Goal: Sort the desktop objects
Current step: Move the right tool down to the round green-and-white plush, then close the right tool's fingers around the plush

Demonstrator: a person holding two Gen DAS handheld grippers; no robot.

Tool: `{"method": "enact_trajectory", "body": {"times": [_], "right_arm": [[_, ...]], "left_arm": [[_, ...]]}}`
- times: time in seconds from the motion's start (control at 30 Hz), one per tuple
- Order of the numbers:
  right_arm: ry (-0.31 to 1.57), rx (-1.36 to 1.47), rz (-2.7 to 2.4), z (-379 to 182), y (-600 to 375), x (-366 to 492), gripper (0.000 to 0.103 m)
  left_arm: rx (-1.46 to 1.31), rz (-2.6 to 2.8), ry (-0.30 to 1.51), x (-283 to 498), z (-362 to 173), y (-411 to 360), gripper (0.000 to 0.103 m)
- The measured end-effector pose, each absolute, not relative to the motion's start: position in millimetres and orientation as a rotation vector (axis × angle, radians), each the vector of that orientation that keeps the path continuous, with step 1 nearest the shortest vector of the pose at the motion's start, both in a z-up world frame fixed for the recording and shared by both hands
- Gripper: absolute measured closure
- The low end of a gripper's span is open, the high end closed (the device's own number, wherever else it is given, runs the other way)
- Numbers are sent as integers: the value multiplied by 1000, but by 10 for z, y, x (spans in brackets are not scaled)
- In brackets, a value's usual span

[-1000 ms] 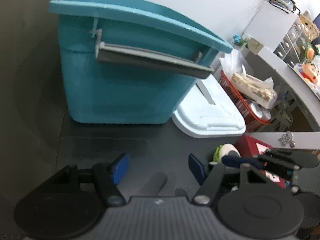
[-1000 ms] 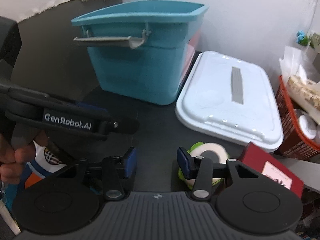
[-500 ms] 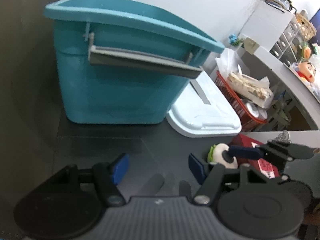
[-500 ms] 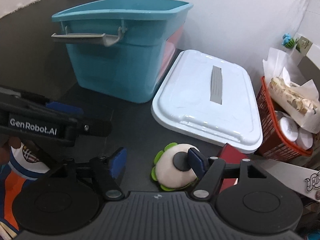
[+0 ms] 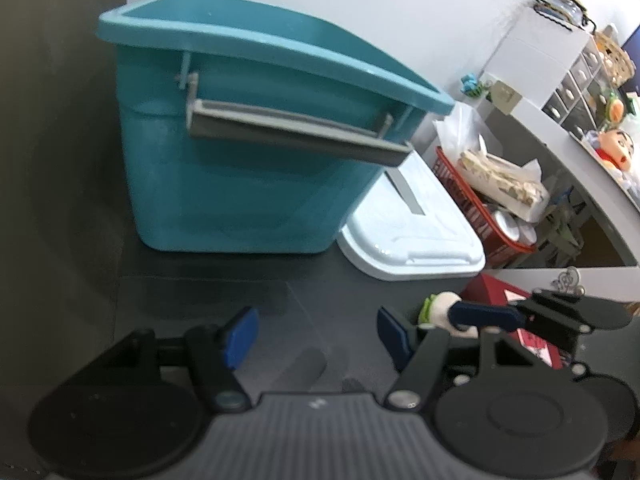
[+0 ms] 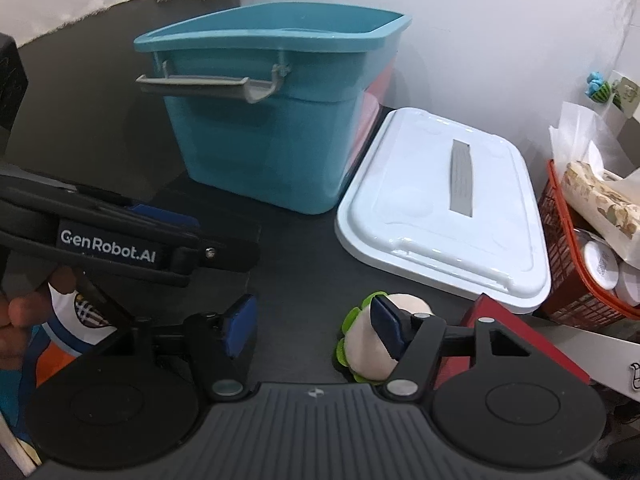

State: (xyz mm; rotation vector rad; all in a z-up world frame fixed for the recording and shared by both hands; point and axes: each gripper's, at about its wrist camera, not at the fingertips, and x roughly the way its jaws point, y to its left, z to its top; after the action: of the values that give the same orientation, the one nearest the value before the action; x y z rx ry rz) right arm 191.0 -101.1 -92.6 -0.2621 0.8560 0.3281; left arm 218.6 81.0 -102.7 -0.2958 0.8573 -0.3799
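A teal bin (image 5: 240, 184) with a grey handle stands on the dark desk, its white lid (image 6: 440, 208) lying flat beside it on the right. A small white-and-green plush toy (image 6: 362, 344) lies in front of the lid, next to a red box (image 6: 504, 328). My right gripper (image 6: 313, 329) hangs over the toy with its jaws closing. The toy sits under the right finger and only its edge reaches into the gap; no pad presses on it. My left gripper (image 5: 317, 337) is open over bare desk before the bin, with nothing in it.
A red wire basket (image 6: 576, 304) with paper-wrapped packs and jars stands right of the lid. White drawers (image 5: 560, 64) and small figures fill the shelf behind. A person's hand (image 6: 20, 312) and printed fabric show at lower left in the right wrist view.
The right gripper's jaws stand wider than a second ago, and the plush toy now shows at its right finger. The left gripper's jaws are unchanged.
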Motion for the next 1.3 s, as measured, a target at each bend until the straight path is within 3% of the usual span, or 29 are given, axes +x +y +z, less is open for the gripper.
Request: {"method": "enact_trajectory", "body": {"times": [0.6, 0.9, 1.3], "right_arm": [[870, -327, 190, -933, -1101, 2022, 36], [909, -305, 193, -1021, -1175, 2104, 57], [890, -280, 275, -984, -1042, 2026, 56]], "left_arm": [[-312, -412, 863, 2203, -1059, 793, 34], [-321, -416, 861, 2201, -1042, 784, 34], [-331, -405, 850, 2197, -1012, 825, 34]]}}
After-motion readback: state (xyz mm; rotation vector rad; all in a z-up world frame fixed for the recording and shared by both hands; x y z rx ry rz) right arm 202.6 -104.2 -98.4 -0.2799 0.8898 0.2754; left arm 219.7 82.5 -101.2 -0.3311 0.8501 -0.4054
